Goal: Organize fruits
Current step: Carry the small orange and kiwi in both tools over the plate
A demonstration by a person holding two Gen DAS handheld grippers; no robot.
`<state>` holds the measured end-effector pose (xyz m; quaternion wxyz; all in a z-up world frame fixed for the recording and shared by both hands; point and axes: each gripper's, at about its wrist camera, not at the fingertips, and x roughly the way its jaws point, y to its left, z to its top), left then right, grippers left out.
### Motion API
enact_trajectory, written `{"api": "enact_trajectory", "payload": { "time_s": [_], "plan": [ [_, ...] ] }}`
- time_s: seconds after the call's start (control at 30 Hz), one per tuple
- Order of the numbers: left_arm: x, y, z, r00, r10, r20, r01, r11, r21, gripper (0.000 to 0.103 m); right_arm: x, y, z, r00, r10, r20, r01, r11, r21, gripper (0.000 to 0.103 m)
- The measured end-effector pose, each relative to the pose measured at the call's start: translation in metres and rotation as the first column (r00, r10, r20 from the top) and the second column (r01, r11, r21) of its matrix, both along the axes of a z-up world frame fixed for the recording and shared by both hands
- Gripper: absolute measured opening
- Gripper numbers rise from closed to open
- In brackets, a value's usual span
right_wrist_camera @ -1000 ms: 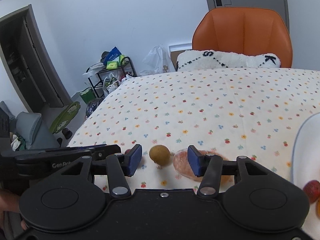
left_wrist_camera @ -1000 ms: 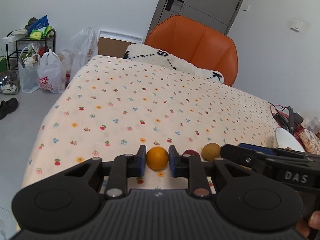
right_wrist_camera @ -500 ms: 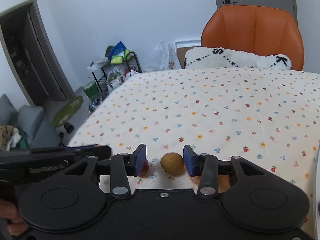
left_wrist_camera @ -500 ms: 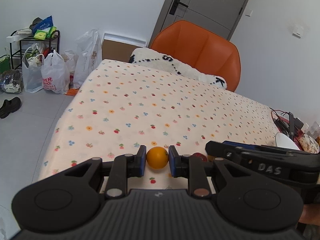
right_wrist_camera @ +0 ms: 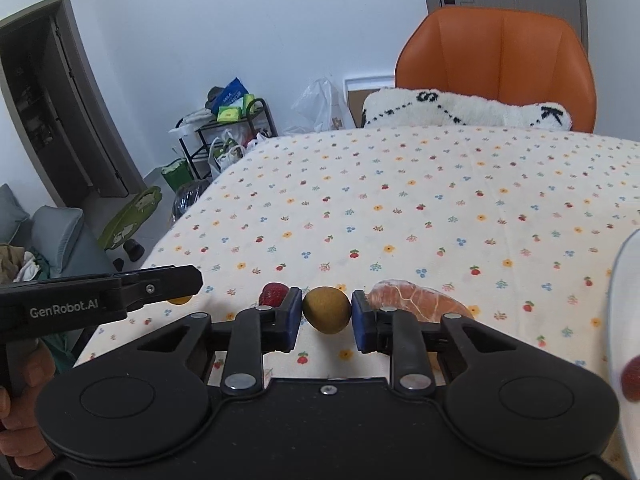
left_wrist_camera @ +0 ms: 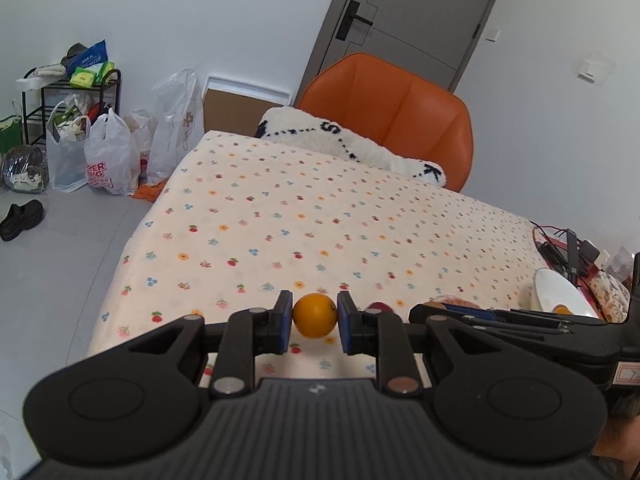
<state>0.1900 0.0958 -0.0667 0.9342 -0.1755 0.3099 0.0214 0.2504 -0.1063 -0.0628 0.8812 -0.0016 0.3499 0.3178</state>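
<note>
The left claw (left_wrist_camera: 315,322) pinches a round orange fruit (left_wrist_camera: 315,315) between its blue pads, over the near edge of the table with the cream flower-print cloth (left_wrist_camera: 320,216). Right of that orange, in the right wrist view, a red strawberry (right_wrist_camera: 273,293) lies on the cloth just beside the right claw's left pad. The right claw (right_wrist_camera: 327,317) is pressed onto a brownish-green oval kiwi (right_wrist_camera: 327,314), both pads touching it. Further right of the orange sits a peeled pinkish grapefruit piece in clear wrap (right_wrist_camera: 416,301) (partly hidden by the right finger), then the rim of a white plate (right_wrist_camera: 618,280).
</note>
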Motion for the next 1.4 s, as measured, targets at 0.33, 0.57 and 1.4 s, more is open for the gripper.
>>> {"api": "enact_trajectory", "payload": {
  "time_s": [0.33,0.57,1.4],
  "plan": [
    [-0.019,-0.019,0.017,0.999,-0.015,0.036,0.014,1.0,0.025,0.022,-0.02,-0.023,0.016,0.999,-0.011,0.034,0.009,0.999,0.042,0.025],
    [-0.031,-0.034,0.028,0.998,-0.026,0.061,0.023,0.999,0.037,0.022,-0.032,-0.041,0.026,0.998,-0.028,0.054,0.024,0.997,0.067,0.025],
    [-0.093,-0.088,0.054,0.989,0.046,0.142,-0.058,0.995,0.079,0.022,-0.072,-0.113,0.043,0.992,-0.037,0.12,0.021,0.991,0.132,0.025]
  ]
}}
